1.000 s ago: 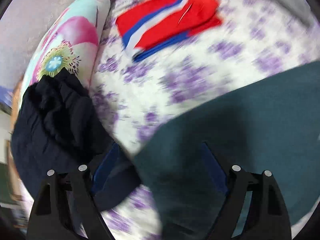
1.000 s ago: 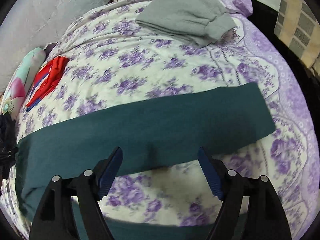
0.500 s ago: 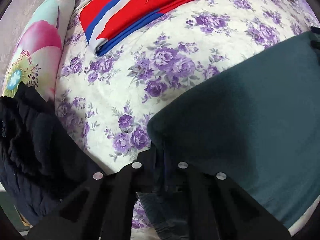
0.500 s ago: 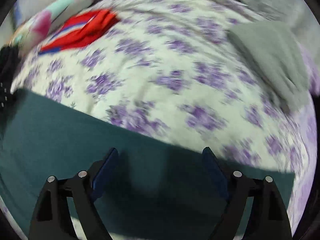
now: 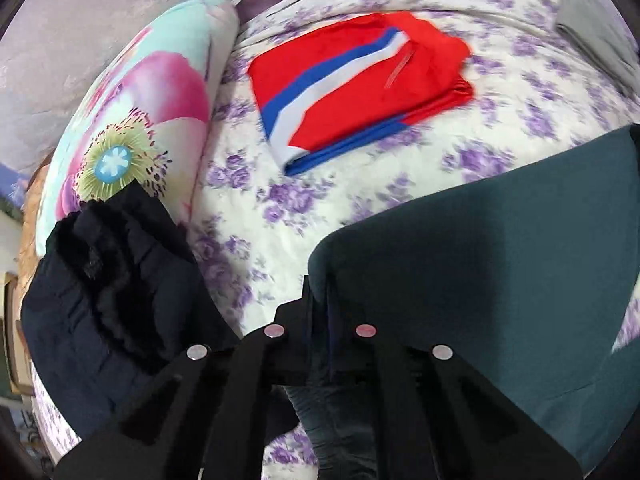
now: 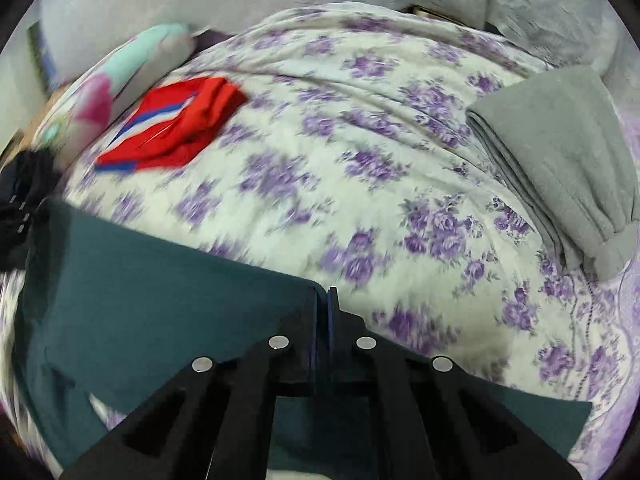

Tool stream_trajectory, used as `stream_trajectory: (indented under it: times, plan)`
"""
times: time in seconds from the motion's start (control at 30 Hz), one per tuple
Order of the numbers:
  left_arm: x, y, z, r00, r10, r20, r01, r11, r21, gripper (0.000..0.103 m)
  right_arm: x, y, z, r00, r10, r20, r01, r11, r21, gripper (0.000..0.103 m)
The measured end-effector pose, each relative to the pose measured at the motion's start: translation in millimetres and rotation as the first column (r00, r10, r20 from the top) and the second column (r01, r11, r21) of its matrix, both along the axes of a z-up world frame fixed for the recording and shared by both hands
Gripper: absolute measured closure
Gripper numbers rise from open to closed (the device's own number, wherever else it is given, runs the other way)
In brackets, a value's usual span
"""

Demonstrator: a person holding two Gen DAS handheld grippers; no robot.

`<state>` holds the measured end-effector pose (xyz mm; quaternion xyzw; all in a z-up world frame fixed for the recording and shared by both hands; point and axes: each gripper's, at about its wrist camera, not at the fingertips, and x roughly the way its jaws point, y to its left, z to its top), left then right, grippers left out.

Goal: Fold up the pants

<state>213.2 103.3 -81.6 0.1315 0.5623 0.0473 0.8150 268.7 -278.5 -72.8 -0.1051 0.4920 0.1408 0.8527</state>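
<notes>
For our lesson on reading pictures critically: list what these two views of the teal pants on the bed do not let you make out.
- Teal pants, left wrist view: the pinched edge, hidden by the left gripper.
- Right wrist view: the pants' near end, covered by the right gripper.
- Red striped garment, right wrist view: blurred.
- Dark garment, left wrist view: type unclear.

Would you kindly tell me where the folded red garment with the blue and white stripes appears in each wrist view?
Left wrist view: the red striped garment lies upper centre, on the floral bedspread, right of the flower-print pillow.
Right wrist view: the same garment lies upper left, smaller and blurred.
Shared landmark: the flower-print pillow, just left of the garment in both.
</notes>
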Motion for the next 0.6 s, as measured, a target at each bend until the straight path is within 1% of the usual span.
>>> stream_trajectory:
  times: [0.03,0.07,0.1,0.13,0.2,0.23,0.27,0.3,0.33,0.37,0.43,0.5,0.53,0.57,0.6]
  plan:
    - [4.5,-5.4,-8.2,1.0,0.015,-0.016,-0.014,1.0,0.021,0.098,7.0,2.1,-12.1,0.999,-0.038,-0.008,0.038,0.999,-0.027,0.064]
    - [8.4,-5.7,-17.7,0.999,0.029,-0.037,-0.028,0.999,0.043,0.097,14.2,2.3,-22.6,0.997,-0.068,-0.033,0.066,0.995,-0.071,0.048]
    - [13.0,-5.4,-30.7,0.996,0.05,-0.069,-0.045,0.997,0.067,0.095,18.3,2.9,-33.1,0.993,-0.102,-0.054,0.094,0.987,-0.13,0.04]
    - [12.9,-4.4,-35.2,0.994,0.066,-0.083,-0.059,0.995,0.08,0.095,17.8,0.8,-37.2,0.991,-0.123,-0.05,0.114,0.982,-0.153,0.04]
    - [7.5,-0.1,-30.0,0.994,0.094,-0.06,-0.09,0.994,0.061,0.092,10.2,-16.0,-21.2,0.985,-0.172,-0.011,0.171,0.982,-0.078,0.04]
    - [5.3,0.7,-23.0,0.994,0.1,-0.04,-0.098,0.994,0.049,0.084,4.0,-32.2,-8.8,0.977,-0.213,0.003,0.213,0.977,-0.02,0.04]
    - [1.5,2.9,-17.1,0.994,0.107,-0.023,-0.106,0.993,0.05,0.067,-4.0,-52.0,3.4,0.967,-0.254,0.016,0.254,0.967,0.022,0.04]
    - [-4.4,4.6,-10.5,0.994,0.112,0.0,-0.112,0.992,0.059,0.059,-9.1,-66.1,9.9,0.959,-0.284,0.026,0.283,0.959,0.028,0.039]
    - [-11.5,6.0,-3.6,0.993,0.112,0.028,-0.113,0.992,0.061,0.049,-20.0,-91.3,18.1,0.94,-0.339,0.044,0.338,0.941,0.015,0.036]
    - [-21.2,6.6,4.1,0.992,0.109,0.061,-0.113,0.992,0.058,0.045,-27.2,-110.1,22.0,0.923,-0.38,0.057,0.381,0.925,0.0,0.036]
    - [-31.8,5.4,10.9,0.992,0.103,0.077,-0.107,0.993,0.046,0.043,-49.3,-158.5,25.3,0.873,-0.483,0.073,0.486,0.873,-0.034,0.036]
    - [-48.9,2.7,13.5,0.991,0.107,0.075,-0.107,0.994,0.006,0.041,-71.6,-203.3,19.5,0.808,-0.587,0.054,0.589,0.807,-0.043,0.036]
    - [-54.0,-1.4,13.6,0.992,0.108,0.065,-0.107,0.994,-0.013,0.041,-86.4,-229.5,13.9,0.76,-0.649,0.026,0.649,0.76,-0.028,0.036]
    - [-62.6,-8.1,11.4,0.993,0.103,0.05,-0.101,0.994,-0.03,0.04,-95.1,-244.3,8.2,0.73,-0.683,0.007,0.683,0.73,-0.008,0.036]
    - [-73.9,-17.4,8.9,0.995,0.092,0.033,-0.091,0.995,-0.049,0.04,-105.8,-261.6,0.4,0.693,-0.721,-0.021,0.721,0.692,0.029,0.036]
